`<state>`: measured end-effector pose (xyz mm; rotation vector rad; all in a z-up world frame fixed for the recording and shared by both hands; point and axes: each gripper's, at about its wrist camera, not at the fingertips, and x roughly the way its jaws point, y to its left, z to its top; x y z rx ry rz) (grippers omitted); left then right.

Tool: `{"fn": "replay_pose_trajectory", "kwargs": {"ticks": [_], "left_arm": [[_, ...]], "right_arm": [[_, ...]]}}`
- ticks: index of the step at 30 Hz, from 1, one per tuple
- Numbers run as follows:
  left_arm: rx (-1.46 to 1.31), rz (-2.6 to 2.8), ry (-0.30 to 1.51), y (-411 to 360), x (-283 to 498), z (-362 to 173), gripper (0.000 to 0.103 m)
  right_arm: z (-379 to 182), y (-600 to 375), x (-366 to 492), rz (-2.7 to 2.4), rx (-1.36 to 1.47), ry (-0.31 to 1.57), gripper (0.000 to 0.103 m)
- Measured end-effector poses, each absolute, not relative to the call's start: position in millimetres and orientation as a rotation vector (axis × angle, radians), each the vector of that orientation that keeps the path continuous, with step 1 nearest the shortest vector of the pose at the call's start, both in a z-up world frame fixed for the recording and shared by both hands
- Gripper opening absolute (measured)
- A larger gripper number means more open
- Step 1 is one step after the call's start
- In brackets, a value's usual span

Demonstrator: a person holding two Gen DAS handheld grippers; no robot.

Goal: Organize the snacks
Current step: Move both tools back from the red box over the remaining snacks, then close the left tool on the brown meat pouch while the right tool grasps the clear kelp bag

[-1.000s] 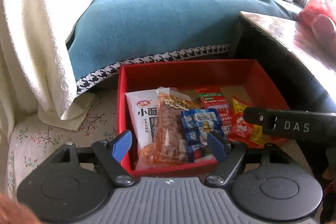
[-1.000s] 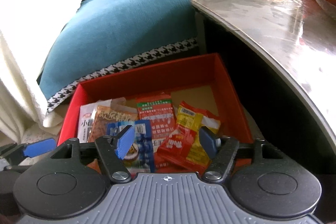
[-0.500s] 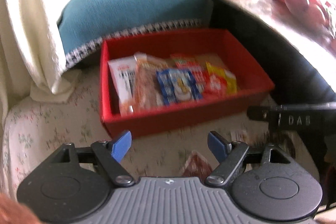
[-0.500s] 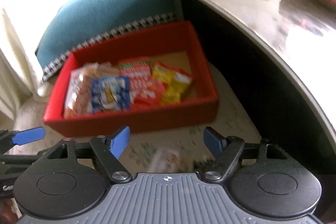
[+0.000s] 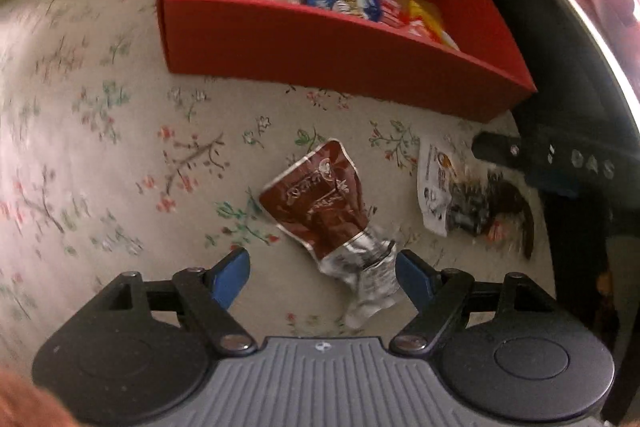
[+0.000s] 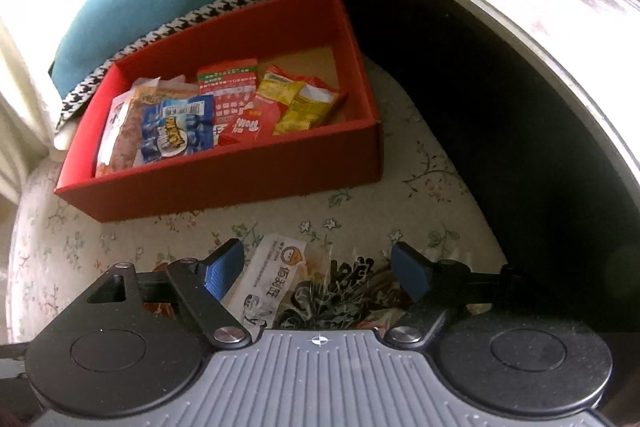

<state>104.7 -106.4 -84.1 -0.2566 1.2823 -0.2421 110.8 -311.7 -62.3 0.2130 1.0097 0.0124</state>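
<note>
Two loose snack packets lie on the flowered cloth [image 5: 120,147], short of the red box [image 5: 320,39] that already holds a row of packets laid side by side. That row explains the layout: the box is the collecting place, and its far right end still shows bare bottom, so the two strays most likely belong there.

The left gripper [image 5: 322,273] hangs low over the brown packet [image 5: 320,195], its jaws spread wide with nothing between the blue pads. The packet's crumpled silver end sits just ahead of the gripper, nearer the right pad than the left, while its brown body runs away towards the box. A crinkled end is the raised part of a flat pouch, so it seems the sensible place to pinch.

The right gripper [image 6: 318,273] is likewise spread and empty, poised above the white packet [image 6: 276,275], which lies between and just below its pads, with its darker printed half towards the right pad. In the left view this packet lies to the right of the brown one, apart from it; the frame is blurred there, so whether the dark curved shape beside it is part of the same wrapper I cannot tell.

Each gripper has its own packet, so the two pickups should not cross.
</note>
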Motion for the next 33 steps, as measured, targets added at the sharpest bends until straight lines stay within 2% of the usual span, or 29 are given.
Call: {"fn": "replay_pose_trajectory", "kwargs": {"ticks": [4, 9, 10, 12, 14, 16, 17, 18, 22, 28, 31, 33], "left_arm": [[-0.3, -0.163, 1.268, -127, 102, -85, 0.08], [-0.183, -0.091, 1.202, -153, 98, -87, 0.08], [-0.15, -0.097, 1.191, -156, 95, -87, 0.078], [-0.074, -0.116, 1.17, -159, 90, -86, 0.066], [0.0, -0.16, 1.158, -157, 85, -84, 0.046], [0.038, -0.204, 1.153, -146, 83, -81, 0.044], [0.05, -0.218, 1.167, -138, 82, -80, 0.034], [0.062, -0.229, 1.171, -129, 82, -79, 0.032], [0.086, -0.261, 1.198, -103, 82, -78, 0.031], [0.107, -0.309, 1.204, -80, 87, -78, 0.031], [0.1, -0.343, 1.205, -75, 88, -77, 0.031], [0.087, -0.36, 1.202, -72, 89, -78, 0.03]], "right_arm": [[-59, -321, 111, 0.02, 0.244, 0.996, 0.086], [-56, -330, 111, 0.038, 0.281, 0.981, 0.086], [-57, -330, 111, 0.051, 0.281, 0.984, 0.086], [-59, -330, 111, 0.082, 0.267, 0.999, 0.086], [-65, -331, 111, 0.099, 0.246, 1.028, 0.087], [-72, -330, 112, 0.126, 0.229, 1.057, 0.087], [-75, -329, 112, 0.129, 0.212, 1.065, 0.088], [-76, -328, 113, 0.137, 0.18, 1.063, 0.089], [-81, -329, 122, 0.157, 0.174, 1.075, 0.096], [-83, -320, 97, 0.315, 0.357, 1.161, 0.096], [-74, -306, 78, 0.346, 0.298, 1.177, 0.096], [-65, -293, 63, 0.325, 0.117, 1.186, 0.096]]}}
